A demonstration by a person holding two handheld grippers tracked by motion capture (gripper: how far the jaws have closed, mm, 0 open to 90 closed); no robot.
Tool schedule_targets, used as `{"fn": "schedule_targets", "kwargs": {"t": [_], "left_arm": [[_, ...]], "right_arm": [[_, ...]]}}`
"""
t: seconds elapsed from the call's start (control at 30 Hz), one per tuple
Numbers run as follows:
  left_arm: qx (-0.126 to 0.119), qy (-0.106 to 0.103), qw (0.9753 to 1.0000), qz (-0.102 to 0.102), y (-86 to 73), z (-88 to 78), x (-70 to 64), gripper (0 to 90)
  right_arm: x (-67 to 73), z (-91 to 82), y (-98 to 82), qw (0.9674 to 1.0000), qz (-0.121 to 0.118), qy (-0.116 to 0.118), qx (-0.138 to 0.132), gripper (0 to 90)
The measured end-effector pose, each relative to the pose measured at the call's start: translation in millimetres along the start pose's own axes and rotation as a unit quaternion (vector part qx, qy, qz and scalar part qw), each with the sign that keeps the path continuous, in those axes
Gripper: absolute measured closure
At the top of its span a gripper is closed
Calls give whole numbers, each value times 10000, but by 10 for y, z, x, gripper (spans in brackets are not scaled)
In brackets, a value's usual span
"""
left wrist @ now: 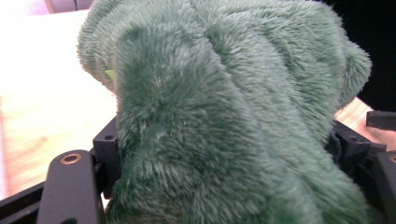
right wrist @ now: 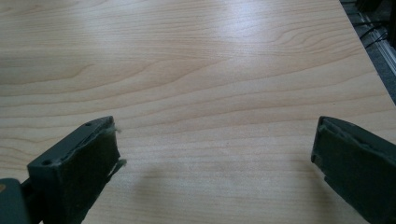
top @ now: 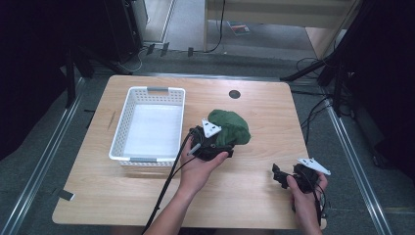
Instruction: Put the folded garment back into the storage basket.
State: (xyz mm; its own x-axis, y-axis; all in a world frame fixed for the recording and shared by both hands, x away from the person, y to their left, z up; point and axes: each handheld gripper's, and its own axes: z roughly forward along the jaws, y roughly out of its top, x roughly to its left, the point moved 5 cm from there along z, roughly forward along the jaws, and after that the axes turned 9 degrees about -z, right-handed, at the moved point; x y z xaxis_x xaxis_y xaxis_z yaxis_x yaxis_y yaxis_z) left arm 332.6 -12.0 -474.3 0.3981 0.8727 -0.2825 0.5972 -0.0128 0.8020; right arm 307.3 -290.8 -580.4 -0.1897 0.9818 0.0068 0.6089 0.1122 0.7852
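A fluffy green cloth [top: 230, 127] hangs bunched near the middle of the wooden table [top: 254, 98], just right of the white basket [top: 149, 125]. My left gripper [top: 221, 143] is shut on the green cloth and holds it lifted off the table. In the left gripper view the green cloth [left wrist: 224, 116] bulges up between the two black jaws and hides their tips. My right gripper [top: 279, 176] rests low near the table's front right. In the right gripper view my right gripper [right wrist: 215, 140] stands open, its jaws wide apart over bare wood.
The white slatted basket has a bare floor and stands at the table's left. A small round black port [top: 234, 94] sits near the far edge. Black stands and cables [top: 318, 68] surround the table on the floor.
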Motion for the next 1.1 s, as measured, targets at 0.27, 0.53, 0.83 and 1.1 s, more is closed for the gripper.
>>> {"fn": "schedule_targets", "kwargs": {"t": [0.27,0.53,0.83,1.1], "left_arm": [[-210,72,9996,-145,140,-200,184,241],[-388,183,9987,-287,241,-358,380,241],[-523,516,9964,-419,324,-526,725,242],[-599,771,9936,-568,326,-613,1007,242]], "right_arm": [[1,2,0,10000,-6,2,-1,11],[1,2,0,10000,-9,0,-3,11],[1,4,0,10000,-4,-5,11,11],[0,4,0,10000,-19,-14,5,11]]}}
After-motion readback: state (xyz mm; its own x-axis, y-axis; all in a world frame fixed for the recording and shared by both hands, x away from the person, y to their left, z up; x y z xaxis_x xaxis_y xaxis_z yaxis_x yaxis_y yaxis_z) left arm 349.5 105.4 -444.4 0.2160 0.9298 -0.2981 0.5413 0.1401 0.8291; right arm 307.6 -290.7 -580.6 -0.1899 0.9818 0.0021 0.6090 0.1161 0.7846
